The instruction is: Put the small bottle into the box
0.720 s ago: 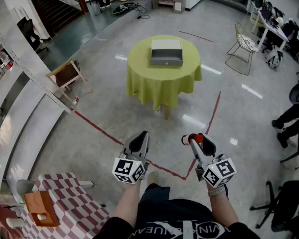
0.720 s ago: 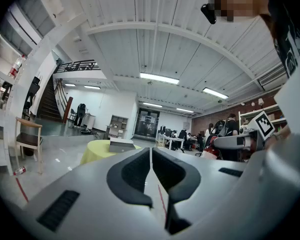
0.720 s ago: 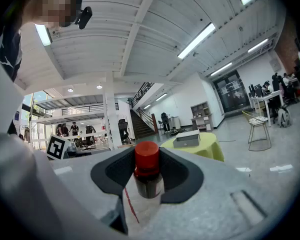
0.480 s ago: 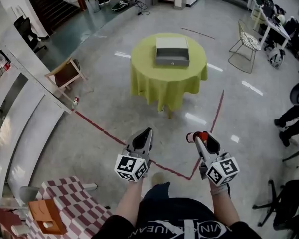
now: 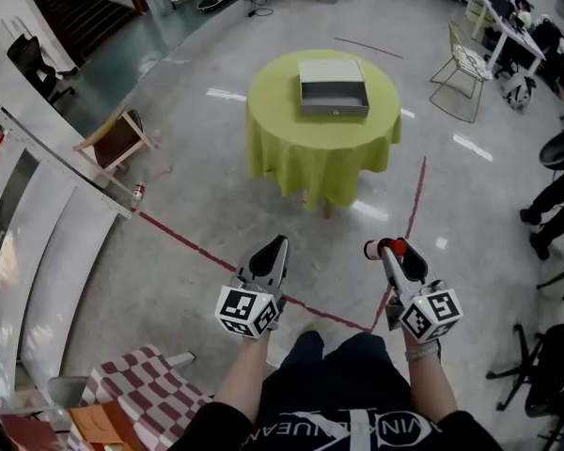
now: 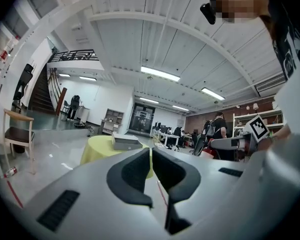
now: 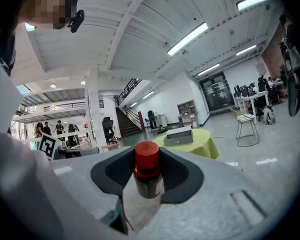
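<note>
The small dark bottle with a red cap [image 7: 148,172] stands upright between the pads of my right gripper [image 7: 148,176], which is shut on it. In the head view its cap [image 5: 383,247] shows at the tip of the right gripper [image 5: 393,252]. My left gripper [image 5: 271,252] is level with the right one, shut and holding nothing [image 6: 151,159]. The grey open box [image 5: 333,87] lies on the round table with the yellow-green cloth [image 5: 291,134], well ahead of both grippers across bare floor. The box [image 7: 178,136] also shows past the bottle.
Red tape lines [image 5: 183,238] cross the floor between me and the table. A wooden chair [image 5: 116,139] stands at the left, a wire chair [image 5: 462,73] at the back right. A checkered table [image 5: 132,388] is at the lower left, a person's legs [image 5: 555,205] and an office chair [image 5: 545,374] at the right.
The view has shifted: the round table and box sit a little further right and nearer. The checkered table has slid toward the bottom edge. Both grippers keep their pose, bottle still held.
</note>
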Tool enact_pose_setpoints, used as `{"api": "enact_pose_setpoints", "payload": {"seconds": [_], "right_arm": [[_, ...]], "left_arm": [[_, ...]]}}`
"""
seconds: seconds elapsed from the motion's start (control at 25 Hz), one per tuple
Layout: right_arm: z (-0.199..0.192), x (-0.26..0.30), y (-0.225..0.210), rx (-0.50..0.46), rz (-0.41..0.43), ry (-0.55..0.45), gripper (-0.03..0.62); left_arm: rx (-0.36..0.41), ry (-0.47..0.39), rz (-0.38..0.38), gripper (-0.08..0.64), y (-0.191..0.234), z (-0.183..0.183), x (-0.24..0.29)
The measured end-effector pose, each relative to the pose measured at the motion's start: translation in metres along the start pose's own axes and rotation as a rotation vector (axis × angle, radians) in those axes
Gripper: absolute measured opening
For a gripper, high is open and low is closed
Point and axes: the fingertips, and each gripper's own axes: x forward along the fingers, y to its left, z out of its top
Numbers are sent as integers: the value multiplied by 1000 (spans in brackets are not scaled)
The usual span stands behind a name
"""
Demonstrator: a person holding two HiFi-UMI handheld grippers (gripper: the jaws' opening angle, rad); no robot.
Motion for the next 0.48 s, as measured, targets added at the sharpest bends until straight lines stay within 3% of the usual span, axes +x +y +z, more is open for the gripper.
{"api": "enact_pose_setpoints", "payload": {"seconds": [0.48], "right_arm": [[-8,58,-8,55,1,30,146]], "left_arm": [[-41,15,43,21,50,-8,10]]}}
